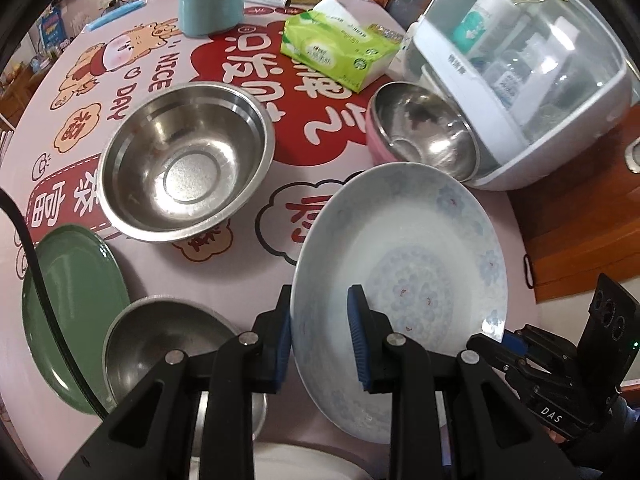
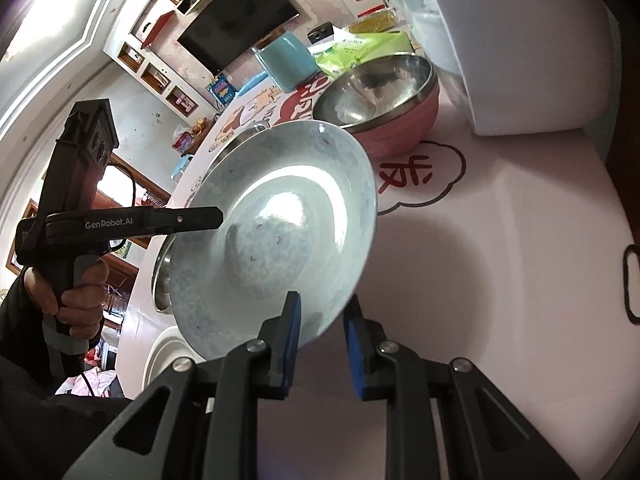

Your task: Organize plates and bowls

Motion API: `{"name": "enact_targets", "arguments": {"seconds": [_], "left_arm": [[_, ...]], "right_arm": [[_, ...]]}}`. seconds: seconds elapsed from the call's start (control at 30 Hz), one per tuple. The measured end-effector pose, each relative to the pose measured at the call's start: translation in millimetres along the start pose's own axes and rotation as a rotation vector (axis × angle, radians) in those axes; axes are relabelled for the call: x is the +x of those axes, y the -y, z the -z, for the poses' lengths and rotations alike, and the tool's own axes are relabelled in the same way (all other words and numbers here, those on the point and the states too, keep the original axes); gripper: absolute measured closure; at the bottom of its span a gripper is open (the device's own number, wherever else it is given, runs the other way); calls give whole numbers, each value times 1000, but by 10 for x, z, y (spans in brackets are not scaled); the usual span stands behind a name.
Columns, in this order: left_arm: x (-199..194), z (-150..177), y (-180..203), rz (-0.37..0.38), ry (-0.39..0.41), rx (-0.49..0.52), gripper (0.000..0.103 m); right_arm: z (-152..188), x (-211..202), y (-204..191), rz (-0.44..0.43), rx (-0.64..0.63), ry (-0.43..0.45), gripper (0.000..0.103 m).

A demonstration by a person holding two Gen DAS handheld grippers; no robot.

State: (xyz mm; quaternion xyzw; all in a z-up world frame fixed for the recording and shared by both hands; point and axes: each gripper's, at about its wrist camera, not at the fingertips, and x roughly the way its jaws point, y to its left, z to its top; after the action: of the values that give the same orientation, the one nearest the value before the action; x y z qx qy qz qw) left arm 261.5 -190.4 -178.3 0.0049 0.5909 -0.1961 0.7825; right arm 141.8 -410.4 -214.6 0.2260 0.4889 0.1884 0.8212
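Left gripper (image 1: 320,332): clamped on the near rim of the pale blue floral porcelain plate (image 1: 408,264), which is held tilted above the table.
Right gripper (image 2: 322,344): jaws set astride the opposite rim; pad contact cannot be told.
Plate's lie: ahead of both grippers, face toward the left one.
Below left: small steel bowl (image 1: 160,344) on a white plate (image 1: 288,460), green oval plate (image 1: 76,300) beside.
Beyond: large steel bowl (image 1: 184,160), pink-sided steel bowl (image 1: 424,132), apart.
Obstruction: white appliance with clear lid (image 1: 520,92) is judged close on the right.
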Motion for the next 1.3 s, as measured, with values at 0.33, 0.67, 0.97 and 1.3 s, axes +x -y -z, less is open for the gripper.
{"name": "enact_targets", "arguments": {"seconds": [0.33, 0.67, 0.97, 1.3], "left_arm": [[-300, 331, 108, 7, 42, -31, 79], [-604, 746, 58, -3, 94, -83, 79], [-814, 1149, -33, -13, 127, -129, 79], [-967, 1633, -162, -46, 123, -171, 79]], "right_arm": [[126, -236, -105, -38, -39, 2, 83], [235, -371, -383, -65, -115, -1, 83], [440, -427, -607, -77, -165, -12, 83], [731, -412, -858, -103, -209, -56, 83]]}}
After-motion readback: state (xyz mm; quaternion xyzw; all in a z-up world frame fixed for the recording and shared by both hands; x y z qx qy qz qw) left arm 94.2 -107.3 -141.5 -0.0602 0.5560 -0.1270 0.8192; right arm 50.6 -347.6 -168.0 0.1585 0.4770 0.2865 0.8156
